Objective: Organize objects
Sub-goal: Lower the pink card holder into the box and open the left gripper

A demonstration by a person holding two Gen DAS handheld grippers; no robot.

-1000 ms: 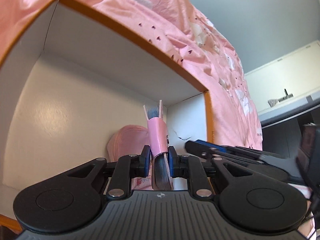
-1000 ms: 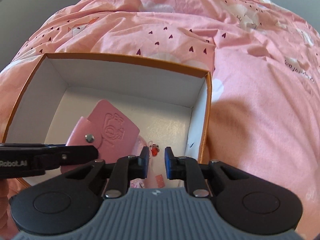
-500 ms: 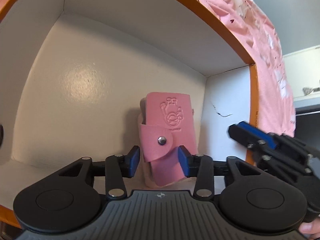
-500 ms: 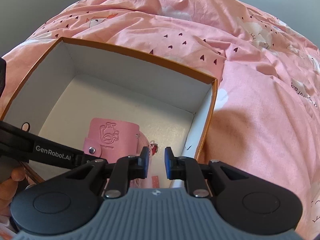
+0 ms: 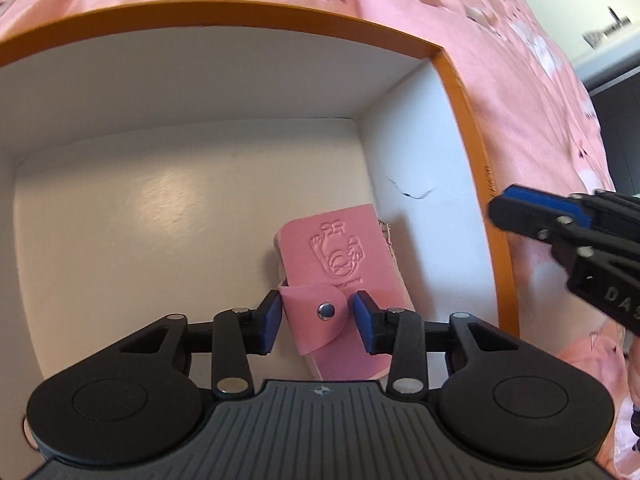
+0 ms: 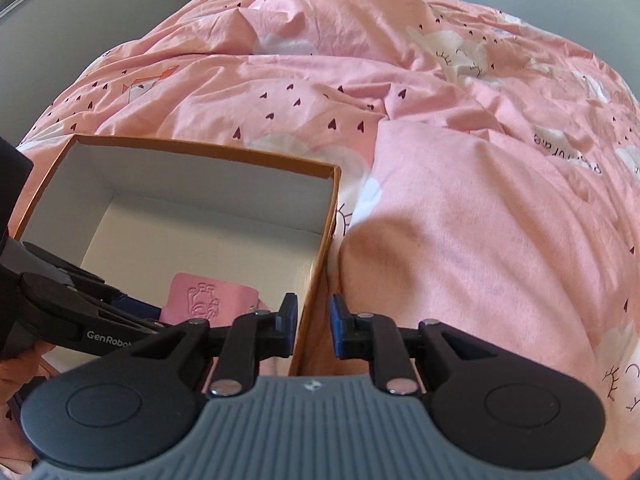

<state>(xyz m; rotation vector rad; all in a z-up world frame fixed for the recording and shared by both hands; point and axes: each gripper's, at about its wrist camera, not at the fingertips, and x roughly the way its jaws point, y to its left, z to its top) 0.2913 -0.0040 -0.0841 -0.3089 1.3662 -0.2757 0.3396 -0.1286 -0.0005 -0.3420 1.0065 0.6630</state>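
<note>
A pink embossed card wallet (image 5: 340, 268) with a snap flap lies flat on the white floor of an orange-rimmed box (image 5: 464, 128), near its right wall. It also shows in the right wrist view (image 6: 208, 300). My left gripper (image 5: 316, 320) is open, its jaws either side of the wallet's flap, not closed on it. My right gripper (image 6: 312, 324) is open and empty, straddling the box's right wall (image 6: 320, 264) from above. It also shows at the right of the left wrist view (image 5: 560, 224).
The box sits on a pink bedspread (image 6: 460, 140) with small hearts and clouds. A thin chain (image 5: 386, 232) shows beside the wallet. A grey wall (image 6: 100, 4) lies behind the bed.
My left gripper let go of the wallet, which went from held upright to lying flat in the box, and its jaws opened wider. My right gripper drew back and right, over the box's wall.
</note>
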